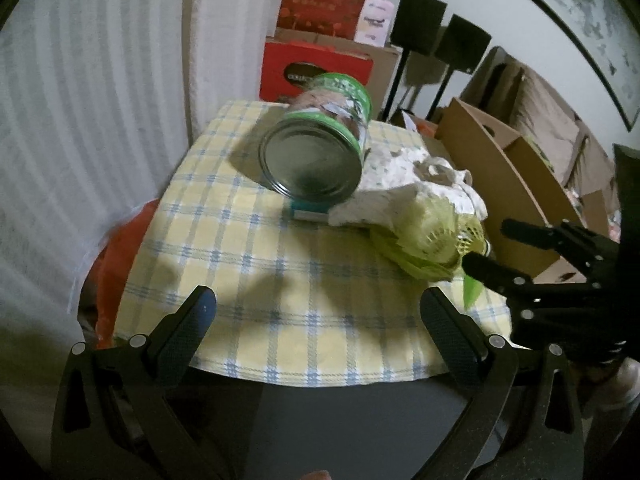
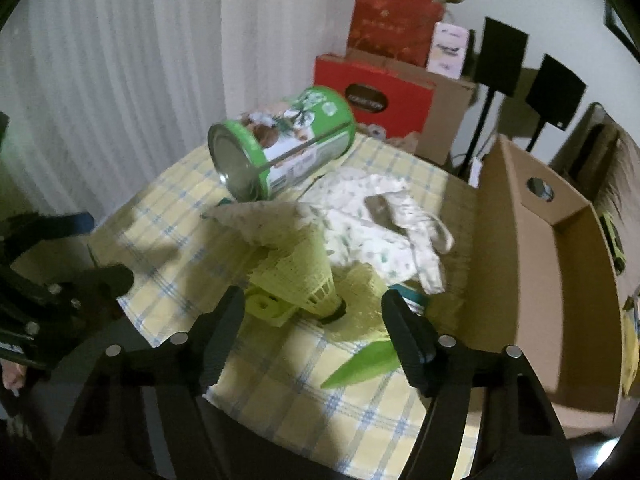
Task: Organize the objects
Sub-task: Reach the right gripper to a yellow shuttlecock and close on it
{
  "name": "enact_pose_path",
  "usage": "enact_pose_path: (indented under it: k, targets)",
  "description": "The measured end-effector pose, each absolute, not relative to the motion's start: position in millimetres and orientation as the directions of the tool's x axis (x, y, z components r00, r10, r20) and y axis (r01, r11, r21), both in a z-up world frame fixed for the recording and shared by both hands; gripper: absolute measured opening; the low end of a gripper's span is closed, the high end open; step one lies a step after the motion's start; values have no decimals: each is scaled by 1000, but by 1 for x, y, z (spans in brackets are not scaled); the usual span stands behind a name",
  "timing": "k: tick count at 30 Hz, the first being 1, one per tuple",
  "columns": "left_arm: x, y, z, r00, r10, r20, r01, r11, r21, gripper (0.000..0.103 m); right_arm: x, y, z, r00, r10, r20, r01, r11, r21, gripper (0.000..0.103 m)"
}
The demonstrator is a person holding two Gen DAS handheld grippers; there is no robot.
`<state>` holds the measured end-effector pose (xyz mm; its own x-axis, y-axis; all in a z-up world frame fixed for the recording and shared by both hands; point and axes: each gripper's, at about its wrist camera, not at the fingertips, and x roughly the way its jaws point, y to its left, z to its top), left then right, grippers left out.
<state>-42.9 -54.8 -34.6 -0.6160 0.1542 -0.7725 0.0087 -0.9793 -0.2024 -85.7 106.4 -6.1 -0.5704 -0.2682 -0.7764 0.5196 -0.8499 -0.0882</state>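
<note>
Right wrist view blurs the right tool (image 2: 312,326), its jaws standing apart around the yellow-green shuttlecock (image 2: 308,276) without pressing it. A printed white cloth (image 2: 368,216) covers the shuttlecock's top and part of a teal item (image 2: 414,298). The green tin (image 2: 280,144) lies tipped on the checked bench (image 2: 280,372). The left tool (image 1: 316,320) gapes empty.

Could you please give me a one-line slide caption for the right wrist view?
Right gripper open over a yellow shuttlecock on the checked cloth, green can lying beyond.
</note>
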Motion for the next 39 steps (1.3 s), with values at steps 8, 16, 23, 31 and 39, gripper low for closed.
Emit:
enact_pose_path:
  k: [8, 16, 23, 31, 39]
  targets:
    - [-47, -60, -39, -604, 187, -775, 3, -972, -236, 101, -103, 95, -21, -534, -250, -808, 571, -811, -127, 66]
    - [-46, -63, -43, -599, 205, -774, 1, -966, -257, 101, -107, 80, -26, -533, -229, -815, 617, -764, -189, 53]
    - [-45, -64, -44, -595, 222, -772, -1, -961, -275, 101, -115, 72, -35, -501, -196, -843, 625, -756, -196, 48]
    - [-46, -62, -45, -590, 257, -765, -26, -953, -300, 101, -130, 74, -43, -446, -219, -868, 605, -788, -112, 53]
    - [-44, -61, -45, -585, 286, -759, -41, -945, -325, 99, -127, 91, -28, -463, -286, -839, 560, -828, -27, 33]
